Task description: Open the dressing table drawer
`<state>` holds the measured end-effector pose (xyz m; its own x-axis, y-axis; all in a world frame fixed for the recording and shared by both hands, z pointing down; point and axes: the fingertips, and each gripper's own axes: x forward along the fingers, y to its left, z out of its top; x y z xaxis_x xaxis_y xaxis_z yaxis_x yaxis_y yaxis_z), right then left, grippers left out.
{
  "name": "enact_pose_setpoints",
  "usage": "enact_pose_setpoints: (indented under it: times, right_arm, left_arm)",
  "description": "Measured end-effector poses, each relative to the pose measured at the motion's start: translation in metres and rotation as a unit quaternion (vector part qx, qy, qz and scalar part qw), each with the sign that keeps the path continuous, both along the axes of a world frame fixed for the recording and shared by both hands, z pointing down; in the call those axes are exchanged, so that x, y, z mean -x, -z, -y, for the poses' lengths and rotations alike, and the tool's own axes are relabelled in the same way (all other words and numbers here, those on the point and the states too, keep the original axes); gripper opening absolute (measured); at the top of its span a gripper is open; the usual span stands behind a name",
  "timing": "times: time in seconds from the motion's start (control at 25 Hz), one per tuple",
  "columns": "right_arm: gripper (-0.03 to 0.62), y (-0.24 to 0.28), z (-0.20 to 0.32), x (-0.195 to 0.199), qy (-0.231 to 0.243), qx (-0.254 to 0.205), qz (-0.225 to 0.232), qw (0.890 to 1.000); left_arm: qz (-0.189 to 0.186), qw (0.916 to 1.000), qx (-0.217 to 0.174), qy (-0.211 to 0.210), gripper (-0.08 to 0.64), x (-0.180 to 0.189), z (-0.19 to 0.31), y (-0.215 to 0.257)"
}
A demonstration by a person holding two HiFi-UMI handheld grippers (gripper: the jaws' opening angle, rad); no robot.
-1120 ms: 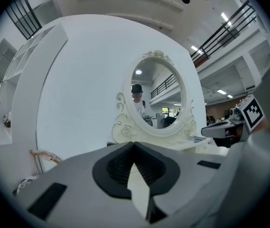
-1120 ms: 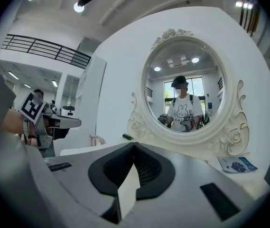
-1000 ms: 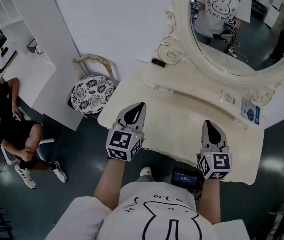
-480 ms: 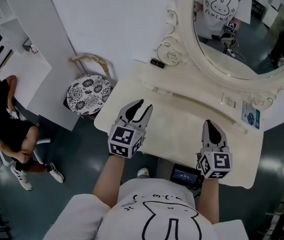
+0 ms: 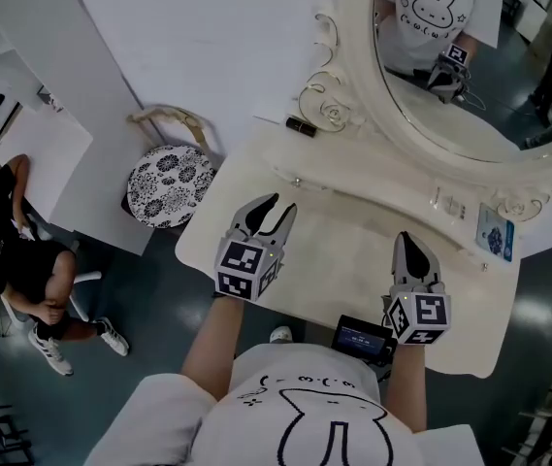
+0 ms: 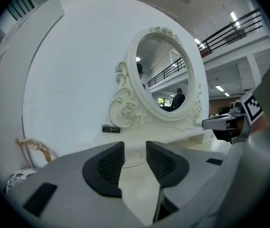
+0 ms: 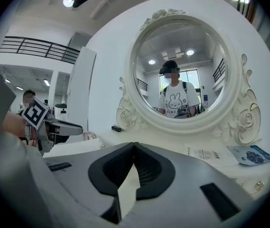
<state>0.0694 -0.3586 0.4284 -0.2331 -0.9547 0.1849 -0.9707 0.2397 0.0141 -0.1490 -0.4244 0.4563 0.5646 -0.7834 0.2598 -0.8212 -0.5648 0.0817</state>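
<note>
Jaws first: the left gripper point(image 5: 282, 203) point(image 6: 135, 146) is opening, its two ribbed pads standing well apart with nothing between them but bare tabletop seen beyond. I have it over the near left part of the cream surface point(image 5: 353, 246), pointing toward the mirror and tilted slightly down. At its 12 o'clock, framed in the gap of its jaws in the left gripper view, sits a small knob point(image 6: 141, 156) point(image 5: 298, 181) on the drawer front point(image 5: 348, 190), which is the low raised tier running along the back of the surface under the mirror; the gripper is well short of it and touches nothing. The right gripper point(image 5: 405, 237) point(image 7: 135, 144) hangs at the left one's 3 o'clock, over the near right part of the surface, its tips pressed together and holding nothing. A second knob point(image 7: 258, 186) shows at the tier's right end, at about 1 o'clock from the right gripper. Farther out, the oval mirror point(image 5: 470, 56) in its carved frame stands at 1 o'clock from the left gripper, with a small dark tube point(image 5: 301, 125) lying by the frame's scroll at 12 o'clock. A blue leaflet point(image 5: 495, 233) lies at 2 o'clock of the right gripper. Off the surface, a round patterned stool point(image 5: 167, 185) stands at 10 o'clock of the left gripper, and a seated person point(image 5: 14, 250) is at 9 o'clock, well apart.
</note>
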Motion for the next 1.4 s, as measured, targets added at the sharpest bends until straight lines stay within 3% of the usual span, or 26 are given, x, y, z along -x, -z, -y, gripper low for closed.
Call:
enact_pose_setpoints:
  times: [0.84, 1.28, 1.36, 1.4]
  right_arm:
    - [0.017, -0.062, 0.049, -0.032, 0.001, 0.072, 0.018, 0.997]
    - [0.017, -0.086, 0.052, -0.034, 0.001, 0.106, 0.023, 0.994]
    - [0.017, -0.087, 0.052, -0.035, 0.001, 0.108, 0.023, 0.994]
    - [0.017, -0.087, 0.052, -0.035, 0.001, 0.109, 0.024, 0.994]
  left_arm:
    - [0.045, 0.9942, 0.097, 0.011, 0.172, -0.019, 0.059, -0.084]
    - [0.066, 0.9903, 0.12, 0.018, 0.183, -0.025, 0.079, -0.103]
    - [0.068, 0.9904, 0.119, 0.016, 0.101, -0.026, 0.081, -0.103]
    - [0.071, 0.9904, 0.118, 0.014, 0.101, -0.026, 0.081, -0.103]
